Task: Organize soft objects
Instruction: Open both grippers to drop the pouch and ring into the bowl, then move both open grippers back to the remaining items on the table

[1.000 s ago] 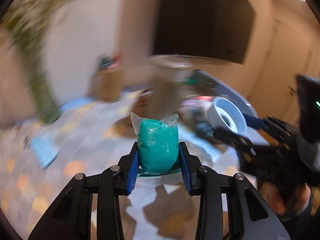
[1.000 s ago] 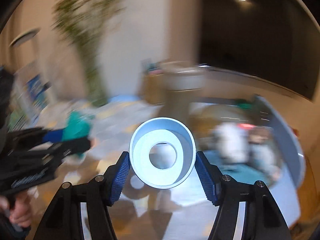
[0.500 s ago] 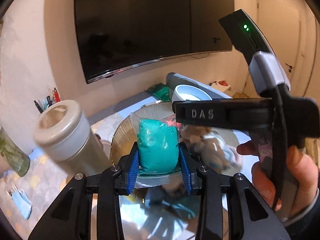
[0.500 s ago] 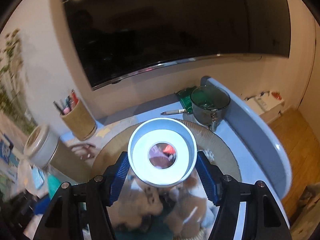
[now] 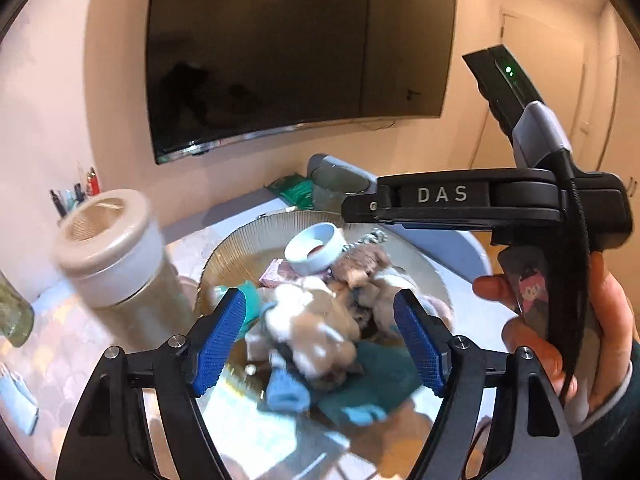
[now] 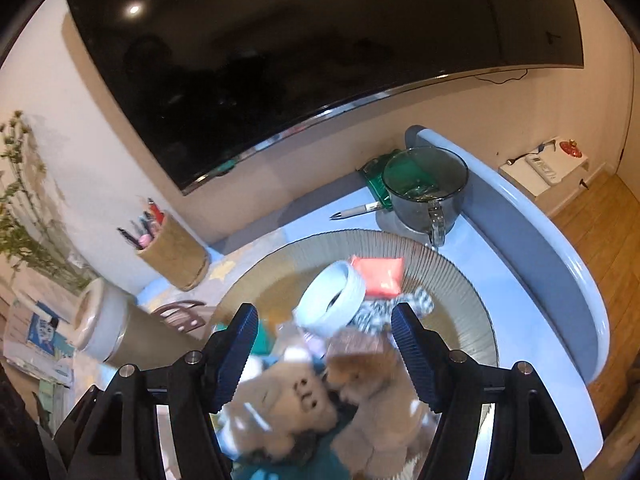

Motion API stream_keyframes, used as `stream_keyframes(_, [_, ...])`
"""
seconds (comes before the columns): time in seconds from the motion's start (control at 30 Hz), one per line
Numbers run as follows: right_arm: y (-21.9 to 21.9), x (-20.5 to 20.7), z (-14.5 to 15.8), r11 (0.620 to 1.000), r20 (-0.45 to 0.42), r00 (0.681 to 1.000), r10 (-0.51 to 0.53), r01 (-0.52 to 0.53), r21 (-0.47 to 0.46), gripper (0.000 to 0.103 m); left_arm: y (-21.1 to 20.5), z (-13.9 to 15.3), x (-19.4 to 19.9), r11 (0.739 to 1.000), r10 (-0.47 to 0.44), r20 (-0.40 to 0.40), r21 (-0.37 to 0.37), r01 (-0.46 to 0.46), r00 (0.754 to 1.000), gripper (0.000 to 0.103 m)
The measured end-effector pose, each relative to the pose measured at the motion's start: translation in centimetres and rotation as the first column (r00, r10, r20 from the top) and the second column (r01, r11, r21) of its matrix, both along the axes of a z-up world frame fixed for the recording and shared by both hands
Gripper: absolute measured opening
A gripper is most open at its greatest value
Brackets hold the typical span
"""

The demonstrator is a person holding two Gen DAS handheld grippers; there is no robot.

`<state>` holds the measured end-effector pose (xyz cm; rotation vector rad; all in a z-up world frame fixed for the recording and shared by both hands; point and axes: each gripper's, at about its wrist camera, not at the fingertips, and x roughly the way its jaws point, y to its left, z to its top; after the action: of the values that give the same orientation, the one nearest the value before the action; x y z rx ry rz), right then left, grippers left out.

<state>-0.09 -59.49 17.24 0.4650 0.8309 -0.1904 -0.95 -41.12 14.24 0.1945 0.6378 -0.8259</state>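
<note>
Left wrist view: the left gripper (image 5: 320,340) stood wide open, nothing between its blue pads. Below it, centre frame, lay the ribbed glass bowl (image 5: 240,240) holding the pile of soft toys (image 5: 320,320). A white tape roll (image 5: 316,250) sat tilted on the pile's far side; a teal packet (image 5: 250,304) showed just beside the left pad, blurred. The right gripper's body crossed the right of the frame, its fingers not visible here.

Right wrist view: the right gripper (image 6: 324,356) was spread wide and empty above the same bowl (image 6: 460,280). A beige plush (image 6: 288,400) and a tan plush (image 6: 372,380) lay touching at lower centre. The roll (image 6: 332,304) leaned at centre against a red pouch (image 6: 378,276).

Judgement: the plush would be light and compressible; pinch across the body, not a limb. The roll is stiff; take it across the rim.
</note>
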Motion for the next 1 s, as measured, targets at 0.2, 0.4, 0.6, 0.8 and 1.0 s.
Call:
stream_keyframes(0.2, [4.0, -4.7, 2.7, 0.997, 0.029, 0.999, 0.043, -0.041, -0.068, 0.068, 8.8, 2.3, -3.1, 0.998, 0.051, 0.023, -0.040, -0.050, 0.998, 0.075])
stream_keyframes(0.4, [11.4, -8.5, 3.2, 0.976, 0.043, 0.985, 0.165, -0.156, -0.154, 0.068, 20.6, 3.1, -4.6, 0.967, 0.251, 0.042, -0.051, -0.249, 0.967, 0.075])
stream_keyframes(0.6, [22.4, -8.8, 0.5, 0.909, 0.039, 0.915, 0.401, -0.392, -0.139, 0.068, 33.5, 2.3, -3.8, 0.859, 0.510, 0.005, -0.048, -0.509, 0.860, 0.075])
stream_keyframes(0.8, [33.9, -6.6, -3.2, 0.793, 0.017, 0.804, 0.595, -0.583, -0.177, 0.068, 41.1, -1.3, -2.0, 0.681, 0.725, 0.056, 0.083, -0.727, 0.686, 0.075])
stream_keyframes(1.0, [39.9, -3.0, -9.2, 0.760, -0.017, 0.780, 0.625, -0.614, -0.214, 0.068, 43.2, -8.3, 0.7, 0.601, 0.772, 0.084, 0.222, -0.767, 0.630, 0.075])
